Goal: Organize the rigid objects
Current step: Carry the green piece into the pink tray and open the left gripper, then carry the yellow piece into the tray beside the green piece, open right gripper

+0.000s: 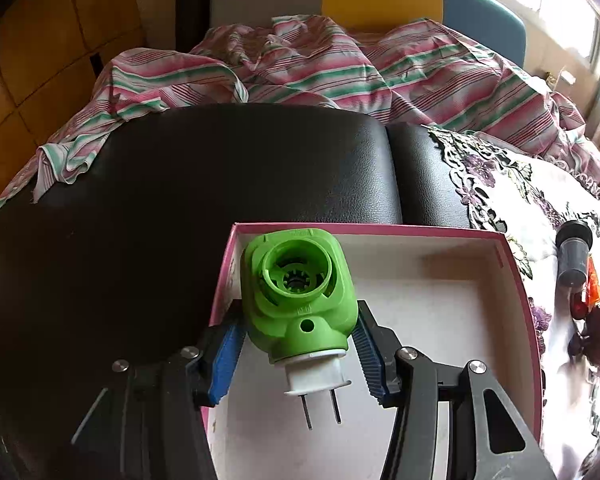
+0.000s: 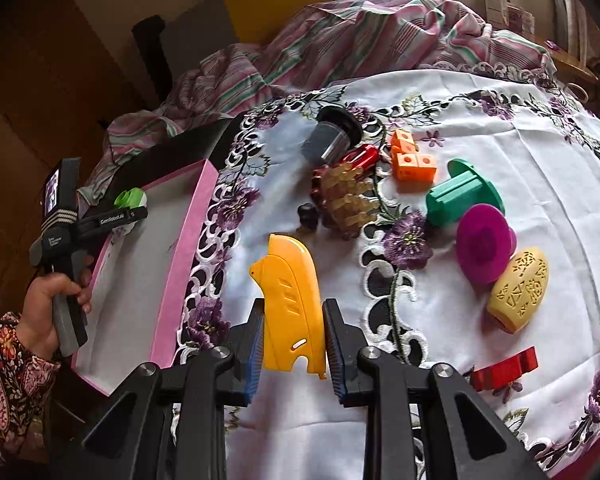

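My left gripper [image 1: 298, 328] is shut on a green plug-in device [image 1: 296, 292] with a white base and two metal prongs. It holds the device over the near left corner of an open pink box [image 1: 380, 230] with a white inside. In the right wrist view a hand [image 2: 56, 292] holds that left gripper [image 2: 116, 216] at the box [image 2: 188, 248], with the green device [image 2: 130, 198] at its tip. My right gripper [image 2: 294, 312] is shut on a yellow plastic shell [image 2: 290, 300] above the embroidered white cloth [image 2: 500, 140].
On the cloth lie a dark grey cylinder [image 2: 332, 136], orange cubes [image 2: 412, 164], a green spool [image 2: 460, 196], a magenta disc [image 2: 484, 242], a yellow oval [image 2: 520, 288], a red block [image 2: 504, 368] and an amber toothed piece [image 2: 344, 196]. A striped sheet [image 1: 300, 64] lies behind a black cushion [image 1: 180, 184].
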Tool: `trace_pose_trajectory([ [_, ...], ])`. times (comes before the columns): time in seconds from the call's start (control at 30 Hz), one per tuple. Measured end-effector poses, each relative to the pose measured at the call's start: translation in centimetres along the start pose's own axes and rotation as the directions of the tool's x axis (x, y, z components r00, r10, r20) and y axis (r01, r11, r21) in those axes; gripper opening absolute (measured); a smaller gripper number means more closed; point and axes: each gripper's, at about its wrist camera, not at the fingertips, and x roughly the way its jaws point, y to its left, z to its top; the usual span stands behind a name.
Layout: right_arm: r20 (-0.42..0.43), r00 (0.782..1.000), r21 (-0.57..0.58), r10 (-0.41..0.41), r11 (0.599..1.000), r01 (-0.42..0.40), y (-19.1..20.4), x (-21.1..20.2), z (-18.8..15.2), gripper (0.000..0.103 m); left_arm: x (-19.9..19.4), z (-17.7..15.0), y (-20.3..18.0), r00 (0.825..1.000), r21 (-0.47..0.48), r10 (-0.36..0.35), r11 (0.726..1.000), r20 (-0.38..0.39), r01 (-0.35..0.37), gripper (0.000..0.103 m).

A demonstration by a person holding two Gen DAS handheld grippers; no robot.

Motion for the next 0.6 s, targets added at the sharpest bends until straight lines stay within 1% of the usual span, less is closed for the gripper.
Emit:
trace_pose_trajectory([
  [0.13, -0.001, 1.000, -0.011, 0.009, 1.000, -0.009, 0.7, 0.0, 0.1, 0.027, 0.5, 0.0, -0.1, 1.000, -0.003, -0.009, 1.000, -0.010, 0.009, 0.054],
  [0.2, 0.000, 1.000, -0.016, 0.012, 1.000, -0.012, 1.1, -0.1, 0.1, 0.027, 0.5, -0.2, -0.1, 1.000, -0.005, -0.006, 1.000, -0.018, 0.006, 0.056],
  [0.3, -0.002, 1.000, -0.023, 0.018, 1.000, -0.019, 1.4, 0.0, 0.1, 0.027, -0.1, -0.5, 0.0, 0.999, -0.019, -0.033, 0.999, -0.016, 0.033, 0.070],
  [0.33, -0.003, 1.000, -0.025, 0.020, 0.999, -0.020, 1.6, 0.1, 0.1, 0.027, -0.5, -0.7, 0.0, 0.999, -0.022, -0.042, 0.999, -0.006, 0.042, 0.079],
  [0.37, -0.006, 1.000, -0.028, 0.023, 0.999, -0.023, 1.8, 0.3, 0.1, 0.027, -1.0, -0.9, -0.1, 1.000, -0.021, -0.022, 1.000, 0.009, 0.023, 0.082],
  [0.47, -0.016, 0.999, -0.030, 0.032, 0.999, -0.032, 2.3, 0.7, -0.1, 0.027, -2.1, -1.4, -0.4, 0.999, -0.007, -0.015, 1.000, 0.038, 0.016, 0.083],
  [0.6, -0.018, 0.999, -0.049, 0.042, 0.998, -0.042, 3.2, 0.8, -0.3, 0.027, -2.8, -2.1, -0.5, 0.999, 0.011, 0.007, 1.000, 0.041, -0.007, 0.083],
])
